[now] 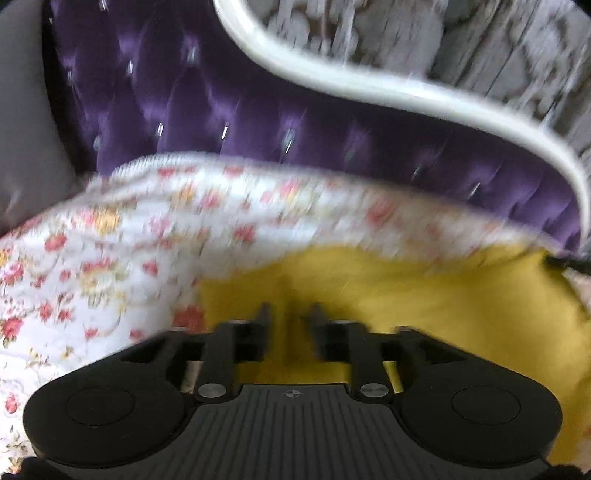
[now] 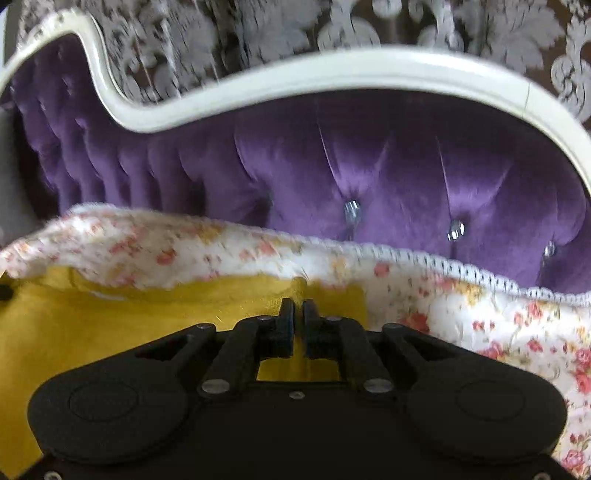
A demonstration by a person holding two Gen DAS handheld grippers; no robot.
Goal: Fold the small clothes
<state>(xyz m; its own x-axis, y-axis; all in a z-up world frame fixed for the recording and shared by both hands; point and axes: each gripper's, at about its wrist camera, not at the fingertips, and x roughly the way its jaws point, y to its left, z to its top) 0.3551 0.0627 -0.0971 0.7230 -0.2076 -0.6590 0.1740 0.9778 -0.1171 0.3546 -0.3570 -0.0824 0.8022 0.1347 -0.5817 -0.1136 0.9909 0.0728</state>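
Note:
A yellow garment [image 1: 424, 295] lies on a floral quilt [image 1: 92, 277]. In the left wrist view my left gripper [image 1: 290, 314] is low over the garment's left part, its fingers a narrow gap apart with yellow cloth showing between them; the view is blurred. In the right wrist view the same yellow garment [image 2: 129, 314] spreads to the left, on the floral quilt [image 2: 498, 332]. My right gripper [image 2: 297, 314] sits at the garment's right edge, its jaws nearly together, seemingly pinching the cloth.
A purple tufted velvet sofa back [image 2: 369, 177] with a white curved frame [image 2: 332, 70] rises behind the quilt. Patterned grey wallpaper [image 2: 480, 26] is beyond. A grey cushion [image 1: 26, 129] stands at the left.

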